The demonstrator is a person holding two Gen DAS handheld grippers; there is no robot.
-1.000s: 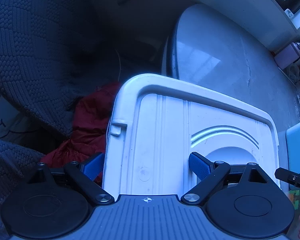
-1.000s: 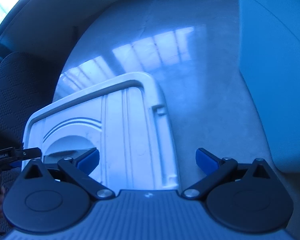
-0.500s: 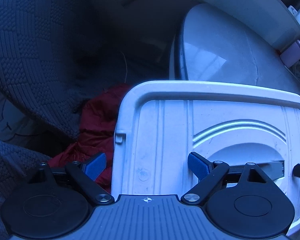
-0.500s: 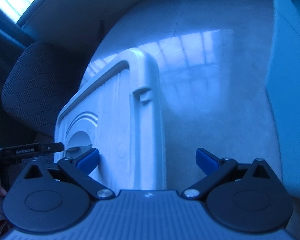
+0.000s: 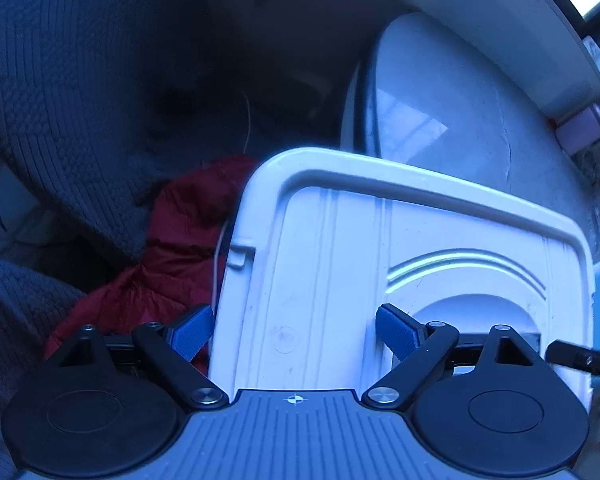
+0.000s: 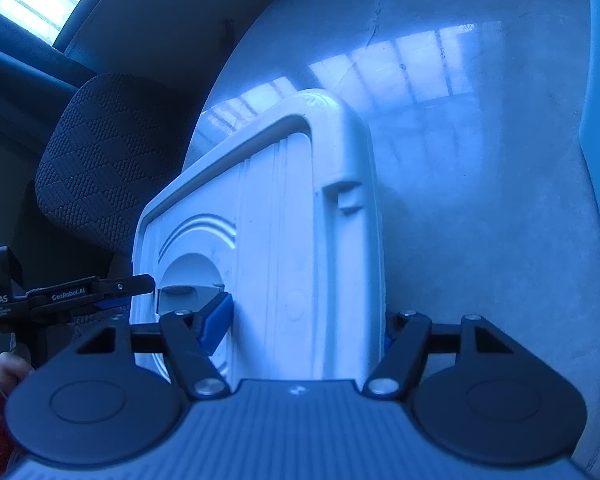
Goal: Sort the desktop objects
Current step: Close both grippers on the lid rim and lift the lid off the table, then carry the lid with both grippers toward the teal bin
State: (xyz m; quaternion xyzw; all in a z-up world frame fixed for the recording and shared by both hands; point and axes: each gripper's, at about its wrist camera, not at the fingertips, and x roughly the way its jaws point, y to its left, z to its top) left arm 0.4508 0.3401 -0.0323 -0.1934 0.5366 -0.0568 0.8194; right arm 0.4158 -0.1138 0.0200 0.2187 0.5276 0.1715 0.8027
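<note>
Tilted white lid [image 6: 284,240] — nothing inside.

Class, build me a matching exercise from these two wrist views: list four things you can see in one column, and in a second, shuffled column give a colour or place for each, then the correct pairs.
Things:
1. plastic lid
2. crumpled cloth
3. pads of the left gripper
4. chair back

Colours or places:
A. dark, woven in a diamond pattern, beyond the table's edge
B. red, lying low beside the lid
C. white, straddled by both grippers
D. blue, ribbed

Pairs: 1-C, 2-B, 3-D, 4-A
</note>
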